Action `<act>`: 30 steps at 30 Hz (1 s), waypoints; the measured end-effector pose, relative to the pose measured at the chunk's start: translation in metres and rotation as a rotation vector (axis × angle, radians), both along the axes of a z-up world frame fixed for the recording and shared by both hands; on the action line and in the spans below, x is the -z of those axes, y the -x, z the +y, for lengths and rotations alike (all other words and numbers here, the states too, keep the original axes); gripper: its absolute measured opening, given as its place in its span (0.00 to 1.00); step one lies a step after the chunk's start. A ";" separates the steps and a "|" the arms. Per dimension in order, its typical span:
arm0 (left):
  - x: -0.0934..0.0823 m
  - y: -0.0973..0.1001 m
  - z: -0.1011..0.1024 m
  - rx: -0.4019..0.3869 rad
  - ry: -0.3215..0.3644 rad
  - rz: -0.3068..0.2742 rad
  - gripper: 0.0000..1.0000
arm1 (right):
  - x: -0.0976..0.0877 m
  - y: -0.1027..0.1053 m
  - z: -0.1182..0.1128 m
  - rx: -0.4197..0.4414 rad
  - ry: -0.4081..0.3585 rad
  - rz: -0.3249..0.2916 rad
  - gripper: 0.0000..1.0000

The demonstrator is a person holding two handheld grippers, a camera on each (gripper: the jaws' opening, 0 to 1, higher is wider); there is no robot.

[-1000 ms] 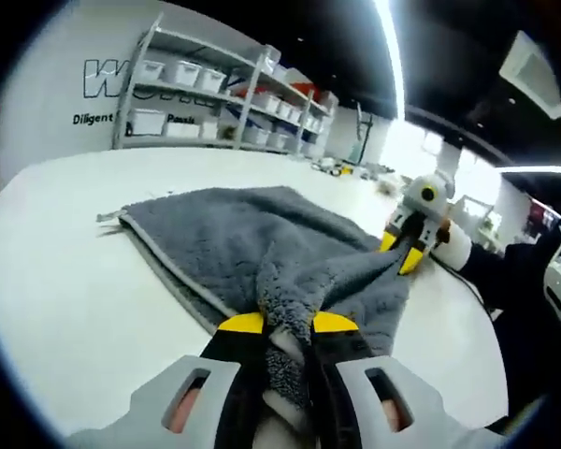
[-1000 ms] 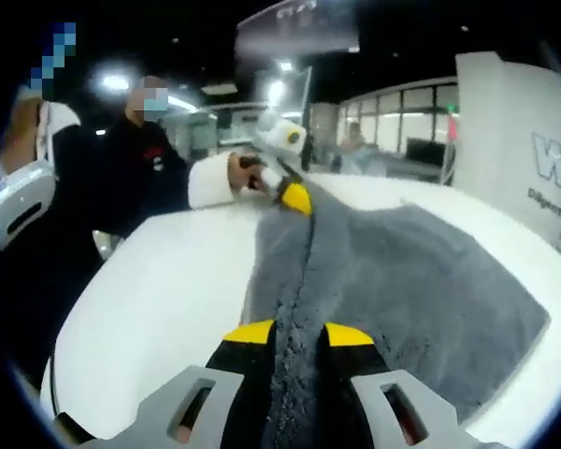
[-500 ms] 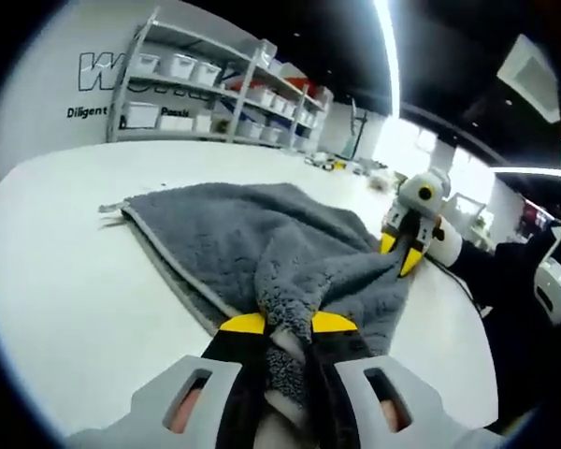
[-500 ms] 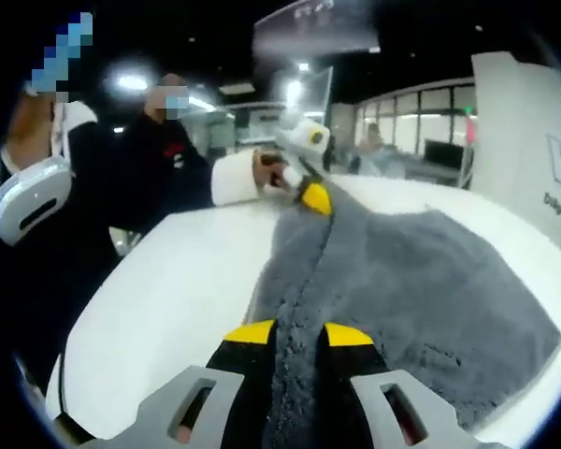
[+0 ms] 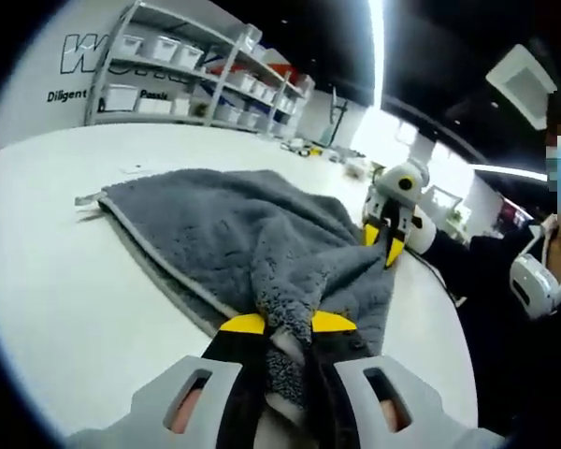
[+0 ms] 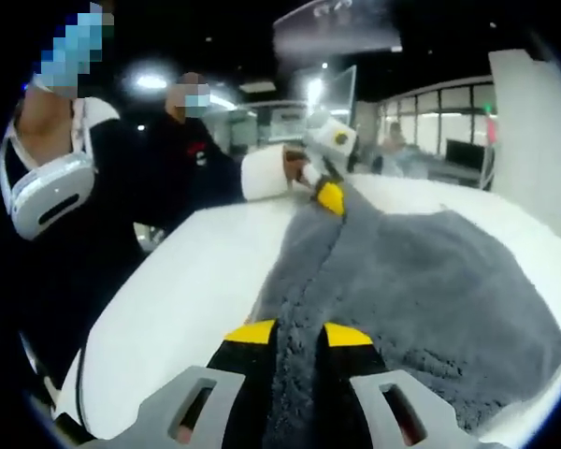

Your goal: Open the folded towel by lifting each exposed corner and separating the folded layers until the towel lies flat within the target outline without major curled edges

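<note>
Pinching one towel [image 5: 234,238] corner each, the left gripper [image 5: 288,325] and right gripper [image 6: 297,334] hold an edge stretched between their fingers. Beyond them, the towel lies doubled on the table [image 5: 65,281]; unfolding seems barely begun.

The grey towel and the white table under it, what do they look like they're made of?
The towel looks like thick plush microfibre or terry, going by its fuzzy matted pile; a flat lighter-grey stitched band runs along its edge, and the exact fibre cannot be told. The table looks like a smooth, hard, white surface, perhaps laminate or painted board; it shows a soft sheen and no grain.
</note>
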State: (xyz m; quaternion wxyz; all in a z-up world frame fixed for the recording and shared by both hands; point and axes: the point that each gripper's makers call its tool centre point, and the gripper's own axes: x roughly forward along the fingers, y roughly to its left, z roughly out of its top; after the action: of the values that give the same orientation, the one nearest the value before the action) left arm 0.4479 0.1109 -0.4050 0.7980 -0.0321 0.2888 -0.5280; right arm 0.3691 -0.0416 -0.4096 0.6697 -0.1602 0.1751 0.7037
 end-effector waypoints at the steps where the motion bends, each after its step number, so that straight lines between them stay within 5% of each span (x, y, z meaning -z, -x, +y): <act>1: 0.000 0.000 0.000 0.001 0.000 -0.002 0.13 | 0.000 0.002 0.000 -0.010 -0.002 0.001 0.13; 5: 0.000 -0.004 0.002 0.002 -0.008 -0.015 0.13 | -0.001 0.010 0.003 -0.050 -0.005 -0.007 0.14; 11: 0.000 -0.006 0.004 -0.003 -0.019 -0.046 0.15 | -0.005 0.010 0.001 -0.121 -0.025 -0.150 0.19; 17: 0.000 -0.007 0.007 0.000 -0.006 -0.048 0.15 | -0.027 0.004 -0.004 -0.106 -0.108 -0.174 0.22; 23: -0.001 -0.023 0.019 -0.065 -0.024 -0.104 0.21 | -0.058 -0.023 -0.013 0.017 -0.237 -0.206 0.21; 26: 0.000 -0.028 0.023 -0.085 -0.033 -0.122 0.22 | -0.050 -0.077 -0.029 0.242 -0.184 -0.256 0.20; 30: 0.000 -0.029 0.023 -0.088 -0.032 -0.116 0.22 | -0.031 -0.109 -0.046 0.387 -0.108 -0.256 0.21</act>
State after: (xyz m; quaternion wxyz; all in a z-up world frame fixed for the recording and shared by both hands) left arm 0.4769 0.1343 -0.4053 0.8364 -0.0013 0.2486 -0.4886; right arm 0.4779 -0.0871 -0.3785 0.8163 -0.1755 0.0784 0.5447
